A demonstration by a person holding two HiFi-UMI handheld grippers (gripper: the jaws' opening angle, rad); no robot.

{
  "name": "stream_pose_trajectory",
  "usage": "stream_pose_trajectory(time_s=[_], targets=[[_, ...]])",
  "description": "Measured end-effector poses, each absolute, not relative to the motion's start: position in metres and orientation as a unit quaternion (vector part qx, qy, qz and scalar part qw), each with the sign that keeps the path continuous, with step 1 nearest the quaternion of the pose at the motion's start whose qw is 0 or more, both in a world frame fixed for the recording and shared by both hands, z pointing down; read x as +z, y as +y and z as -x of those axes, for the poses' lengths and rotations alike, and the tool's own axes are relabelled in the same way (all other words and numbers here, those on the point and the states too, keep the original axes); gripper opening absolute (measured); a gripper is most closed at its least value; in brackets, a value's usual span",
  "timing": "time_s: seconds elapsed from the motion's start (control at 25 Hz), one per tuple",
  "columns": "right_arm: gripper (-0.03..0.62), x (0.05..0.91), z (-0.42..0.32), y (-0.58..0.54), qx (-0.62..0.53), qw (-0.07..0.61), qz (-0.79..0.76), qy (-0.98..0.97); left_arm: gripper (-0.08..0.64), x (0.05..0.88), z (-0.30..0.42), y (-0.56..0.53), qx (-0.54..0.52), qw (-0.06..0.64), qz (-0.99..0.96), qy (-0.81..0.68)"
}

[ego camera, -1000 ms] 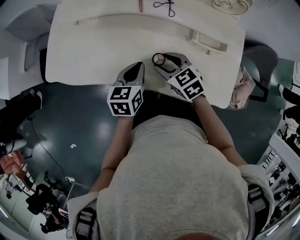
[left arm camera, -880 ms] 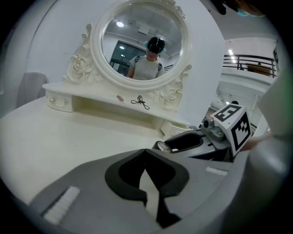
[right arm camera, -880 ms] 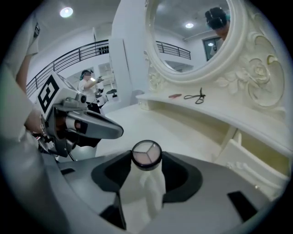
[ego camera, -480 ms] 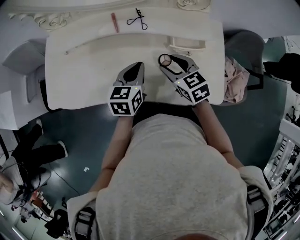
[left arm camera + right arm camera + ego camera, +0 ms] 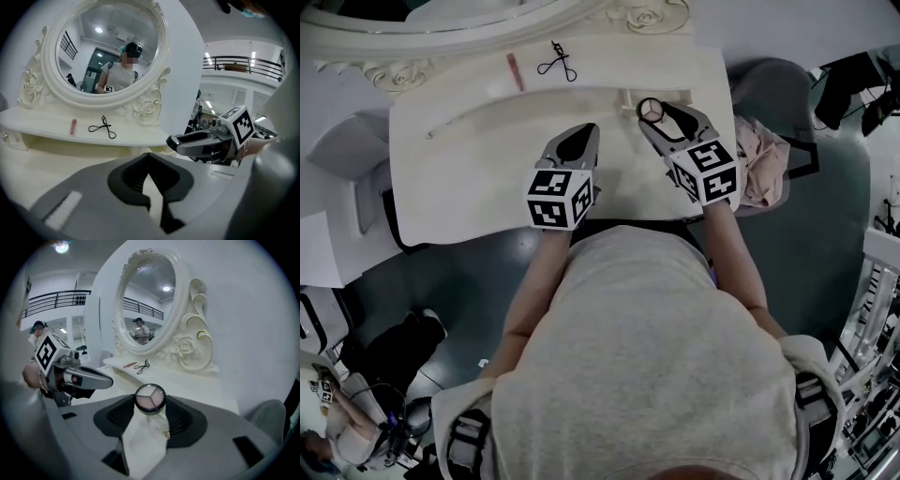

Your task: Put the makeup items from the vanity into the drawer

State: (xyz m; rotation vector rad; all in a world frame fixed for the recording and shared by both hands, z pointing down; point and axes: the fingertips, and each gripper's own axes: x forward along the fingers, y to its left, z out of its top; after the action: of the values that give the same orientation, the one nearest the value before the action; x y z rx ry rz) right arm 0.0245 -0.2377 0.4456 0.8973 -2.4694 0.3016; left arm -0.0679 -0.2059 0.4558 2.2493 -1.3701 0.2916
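My right gripper (image 5: 654, 112) is shut on a small round compact (image 5: 651, 109) with a three-part pink top (image 5: 150, 397). It holds the compact just above the white vanity (image 5: 469, 178), next to a small rectangular drawer front (image 5: 670, 94) at the right end of the raised shelf. To its left, my left gripper (image 5: 582, 133) hovers over the vanity top with its jaws together and nothing in them (image 5: 149, 157). A pink stick (image 5: 516, 71) and a black eyelash curler (image 5: 556, 61) lie on the shelf under the mirror (image 5: 110, 47).
The oval mirror's carved frame (image 5: 187, 350) rises behind the shelf. A grey seat with a pink cloth (image 5: 764, 159) stands right of the vanity. Dark floor surrounds the table, and the vanity's front edge is close to my body.
The right gripper has carried the compact forward and to the right, up to the small drawer front. The left gripper has shifted slightly right along the vanity. My head view has swung too.
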Motion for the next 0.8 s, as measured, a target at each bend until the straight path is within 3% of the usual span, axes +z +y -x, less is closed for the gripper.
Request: stream_pose_trajectory(time_s=[0.8], targets=[[0.212, 0.469, -0.075, -0.274, 0.164, 0.288, -0.388, -0.860, 0.009, 0.461, 0.040, -0.233, 0.120, 0.249, -0.846, -0.455]])
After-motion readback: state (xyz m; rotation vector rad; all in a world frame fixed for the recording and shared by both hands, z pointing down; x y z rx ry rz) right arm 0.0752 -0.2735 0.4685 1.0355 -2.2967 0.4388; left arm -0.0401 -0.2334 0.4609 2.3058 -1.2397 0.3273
